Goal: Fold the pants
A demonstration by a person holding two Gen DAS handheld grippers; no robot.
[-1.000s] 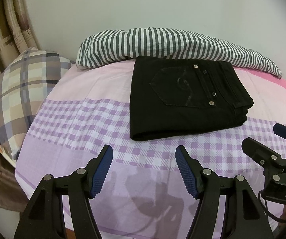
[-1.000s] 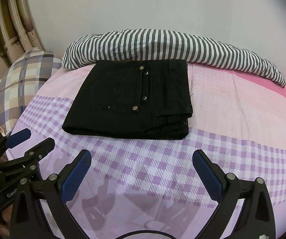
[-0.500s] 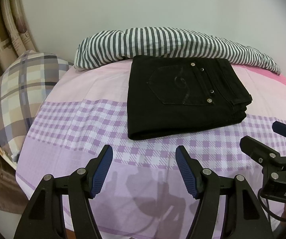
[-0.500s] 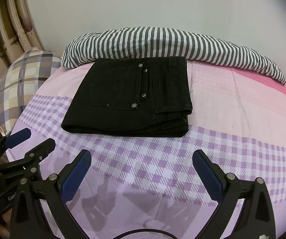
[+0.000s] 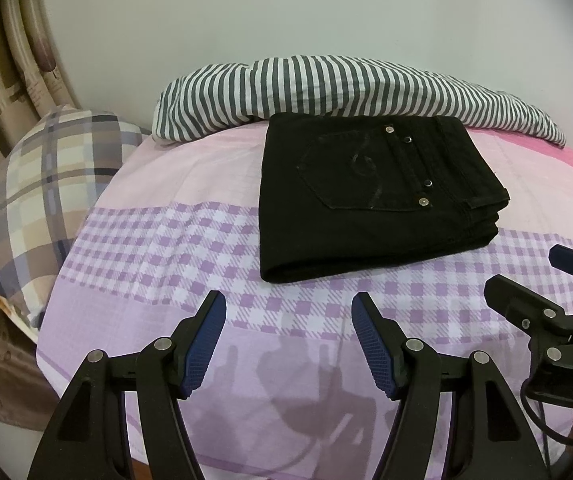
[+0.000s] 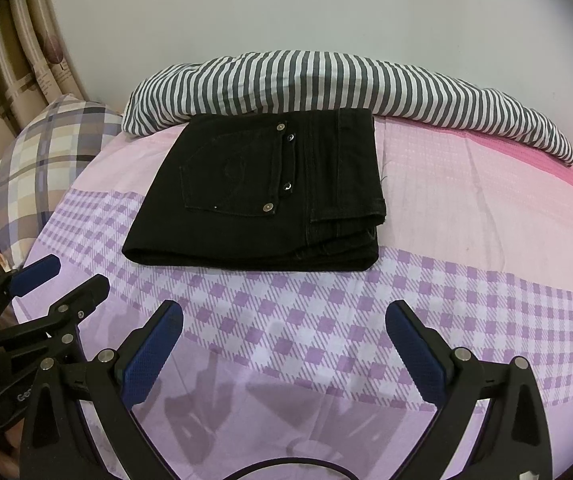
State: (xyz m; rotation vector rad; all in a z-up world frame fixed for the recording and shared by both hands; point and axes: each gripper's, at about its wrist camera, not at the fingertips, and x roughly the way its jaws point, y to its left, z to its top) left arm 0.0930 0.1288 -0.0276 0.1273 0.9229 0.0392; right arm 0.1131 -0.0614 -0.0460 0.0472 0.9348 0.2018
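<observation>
pillow (image 5: 26, 200): plaid one, way off to the left of the left claw, nothing to do with this
left claw (image 5: 288, 344): jaws apart, nothing between them, hanging over the checked bedsheet (image 5: 158, 248)
pants (image 5: 370, 196): black, already a neat folded stack on the bed, ahead of both claws and touching neither; back edge is right up against the striped blanket (image 5: 350, 88)
right claw (image 6: 284, 350): spread wide, empty too
risk: honestly looks done, so poking the stack now could shove the layers on its right edge out of line or drag a fold open
</observation>
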